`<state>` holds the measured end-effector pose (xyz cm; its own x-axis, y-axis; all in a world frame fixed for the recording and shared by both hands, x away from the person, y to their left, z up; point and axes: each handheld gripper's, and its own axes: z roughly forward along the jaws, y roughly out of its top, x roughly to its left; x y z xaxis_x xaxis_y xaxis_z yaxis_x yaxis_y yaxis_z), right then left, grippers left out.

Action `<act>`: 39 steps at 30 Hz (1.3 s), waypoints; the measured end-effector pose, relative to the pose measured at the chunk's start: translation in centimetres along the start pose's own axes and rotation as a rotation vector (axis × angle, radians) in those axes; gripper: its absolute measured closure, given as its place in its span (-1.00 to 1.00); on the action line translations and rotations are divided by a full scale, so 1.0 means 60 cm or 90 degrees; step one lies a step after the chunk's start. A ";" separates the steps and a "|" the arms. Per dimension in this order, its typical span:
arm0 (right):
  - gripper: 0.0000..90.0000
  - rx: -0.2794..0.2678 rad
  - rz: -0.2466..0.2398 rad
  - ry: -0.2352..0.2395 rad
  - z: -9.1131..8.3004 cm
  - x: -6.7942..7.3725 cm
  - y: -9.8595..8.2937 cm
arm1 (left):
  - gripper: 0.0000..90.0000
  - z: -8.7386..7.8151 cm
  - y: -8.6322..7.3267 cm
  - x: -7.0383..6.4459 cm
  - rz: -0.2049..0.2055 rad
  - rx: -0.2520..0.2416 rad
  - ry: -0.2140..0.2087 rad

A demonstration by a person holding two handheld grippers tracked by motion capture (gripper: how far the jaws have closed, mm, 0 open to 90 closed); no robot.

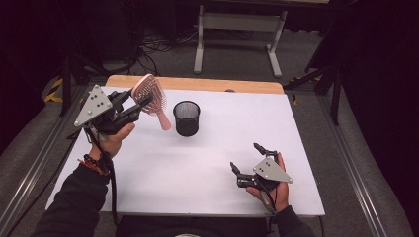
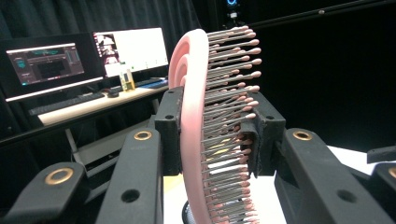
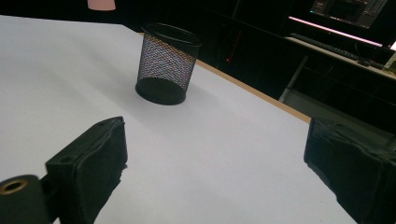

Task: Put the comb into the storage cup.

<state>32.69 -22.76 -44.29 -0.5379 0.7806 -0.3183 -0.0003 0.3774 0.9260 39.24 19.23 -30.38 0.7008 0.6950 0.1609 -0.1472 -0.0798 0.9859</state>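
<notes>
A pink hairbrush (image 1: 153, 98) hangs above the table's far left, handle pointing down toward a black mesh cup (image 1: 187, 118). My left gripper (image 1: 141, 103) is shut on the brush's head; in the left gripper view the two pads squeeze the pink hairbrush (image 2: 196, 140) between back and bristles. The brush's handle tip is just left of the cup's rim, still outside it. My right gripper (image 1: 246, 159) rests low near the table's front right, open and holding nothing. Its own view looks across the white table at the mesh cup (image 3: 167, 63), with the right gripper (image 3: 215, 158) jaws wide apart.
The white table sheet (image 1: 207, 163) ends at a wooden strip (image 1: 197, 84) along the far edge. Metal rails run down both sides. A desk frame (image 1: 237, 29) stands behind the table, and monitors (image 2: 84, 56) sit on a desk farther off.
</notes>
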 end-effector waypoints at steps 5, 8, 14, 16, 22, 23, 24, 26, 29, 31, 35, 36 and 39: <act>-0.84 -0.005 0.003 0.000 -0.001 -0.001 0.000 | 0.42 0.006 0.005 0.002 -0.002 -0.011 0.007; -0.84 -0.005 0.006 0.000 -0.001 -0.001 0.000 | 0.42 0.011 0.009 0.000 -0.003 -0.013 0.009; -0.84 -0.004 0.004 -0.003 -0.001 -0.001 0.000 | 0.42 0.022 0.022 -0.003 0.004 -0.020 0.003; -0.84 -0.004 0.004 -0.003 -0.001 -0.001 0.000 | 0.42 0.026 0.026 -0.005 0.005 -0.022 0.001; -0.84 -0.004 0.003 0.002 -0.002 -0.001 0.000 | 0.42 0.039 0.033 -0.010 0.011 -0.022 -0.002; -0.84 -0.004 0.004 0.003 -0.001 -0.001 0.000 | 0.42 0.041 0.034 -0.010 0.013 -0.022 -0.002; -0.84 -0.003 0.003 0.003 -0.001 -0.001 0.000 | 0.42 0.044 0.034 -0.011 0.011 -0.023 -0.004; -0.84 -0.003 0.002 0.004 -0.002 -0.001 0.000 | 0.42 0.046 0.035 -0.012 0.010 -0.022 -0.006; -0.84 -0.003 0.001 0.007 -0.002 0.000 0.000 | 0.42 0.052 0.036 -0.014 0.005 -0.024 -0.011; -0.84 -0.003 0.002 0.006 -0.001 0.000 0.000 | 0.42 0.055 0.038 -0.014 0.010 -0.024 -0.010; -0.84 -0.004 0.002 0.005 -0.002 -0.001 0.000 | 0.42 0.062 0.041 -0.017 0.009 -0.026 -0.014; -0.84 -0.003 0.001 0.005 -0.002 -0.001 0.000 | 0.42 0.063 0.041 -0.017 0.007 -0.026 -0.016; -0.84 -0.003 0.000 0.005 -0.002 0.000 0.000 | 0.42 0.070 0.041 -0.019 0.011 -0.024 -0.017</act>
<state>32.61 -22.80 -44.25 -0.5445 0.7770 -0.3160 -0.0036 0.3746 0.9272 41.01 15.26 -27.93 0.7168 0.6739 0.1789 -0.1851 -0.0635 0.9807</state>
